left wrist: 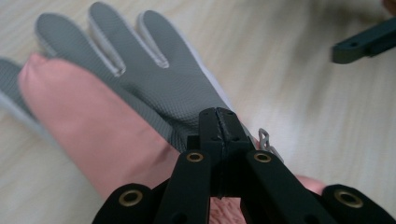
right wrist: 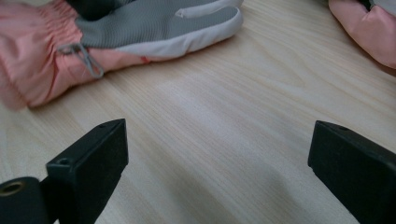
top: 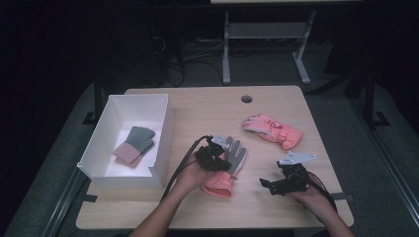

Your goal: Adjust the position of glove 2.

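Observation:
A grey-palmed glove with a salmon-pink cuff lies palm up at the table's middle. My left gripper sits over it, shut, with its tips pinched on the grey palm near the wrist, beside a small metal clip. My right gripper rests low at the front right, open, with nothing but bare wood between its jaws. The right gripper view shows the same glove and its clip at the upper left.
A second pink glove lies farther back on the right. A white open box stands at the left with another grey-and-pink glove inside. A round cable hole is near the table's far edge.

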{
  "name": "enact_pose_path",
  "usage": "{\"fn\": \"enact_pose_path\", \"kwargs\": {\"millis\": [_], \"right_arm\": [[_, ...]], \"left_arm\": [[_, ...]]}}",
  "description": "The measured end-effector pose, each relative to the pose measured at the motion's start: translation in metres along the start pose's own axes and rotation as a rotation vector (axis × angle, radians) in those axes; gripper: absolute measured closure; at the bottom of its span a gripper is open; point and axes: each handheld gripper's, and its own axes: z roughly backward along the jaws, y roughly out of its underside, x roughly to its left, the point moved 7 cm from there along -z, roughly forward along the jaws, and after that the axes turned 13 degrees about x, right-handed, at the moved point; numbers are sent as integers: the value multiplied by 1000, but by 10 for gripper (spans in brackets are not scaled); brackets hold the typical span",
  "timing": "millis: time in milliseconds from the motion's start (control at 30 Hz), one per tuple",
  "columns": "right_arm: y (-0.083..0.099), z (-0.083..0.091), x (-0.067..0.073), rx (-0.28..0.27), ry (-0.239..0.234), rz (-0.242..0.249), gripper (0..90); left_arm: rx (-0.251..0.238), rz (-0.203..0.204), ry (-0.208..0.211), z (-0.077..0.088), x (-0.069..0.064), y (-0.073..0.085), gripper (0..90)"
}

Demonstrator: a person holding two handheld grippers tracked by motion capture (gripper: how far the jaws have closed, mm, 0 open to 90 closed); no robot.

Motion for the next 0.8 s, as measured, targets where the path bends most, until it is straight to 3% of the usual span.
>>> {"fn": "enact_pose_path", "kwargs": {"millis": [100, 200, 333, 567, 700, 800], "right_arm": [[0, 0, 0, 0, 1, -2, 45], [0, 0, -1, 5, 3, -4, 45], [1, 1, -2, 1, 2, -5, 45], [2, 1, -3, 2, 7, -3, 45], [2, 0, -1, 6, 9, -6, 45], [4, 1, -2, 10, 12, -9, 45]], "left_arm": [[6, -32, 15, -3, -8, -4, 899], [-8, -33, 21, -3, -11, -5, 899], [-46, -19, 27, 12, -11, -1, 899], [-62, 25, -2, 31, -6, 39, 898], [-47, 59, -6, 31, -1, 64, 898], [-42, 80, 9, 28, 0, 73, 898]]}}
